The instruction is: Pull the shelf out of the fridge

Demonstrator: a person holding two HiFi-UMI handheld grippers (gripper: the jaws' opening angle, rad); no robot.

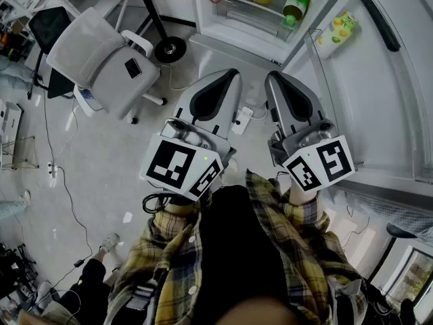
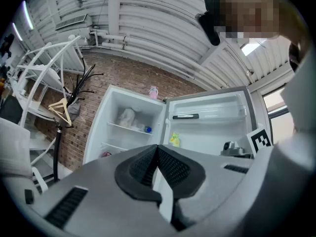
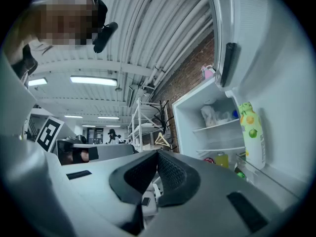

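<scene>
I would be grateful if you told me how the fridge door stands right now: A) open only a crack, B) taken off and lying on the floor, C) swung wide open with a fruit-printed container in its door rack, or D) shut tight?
C: the fridge door is swung wide open, its inner side faces the room, and the fruit-printed container sits in its rack.

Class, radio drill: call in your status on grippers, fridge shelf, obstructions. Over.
Left gripper shut, empty; right gripper the same. Fridge open, shelf in place, white bag on it. Power strip on floor ahead.
</scene>
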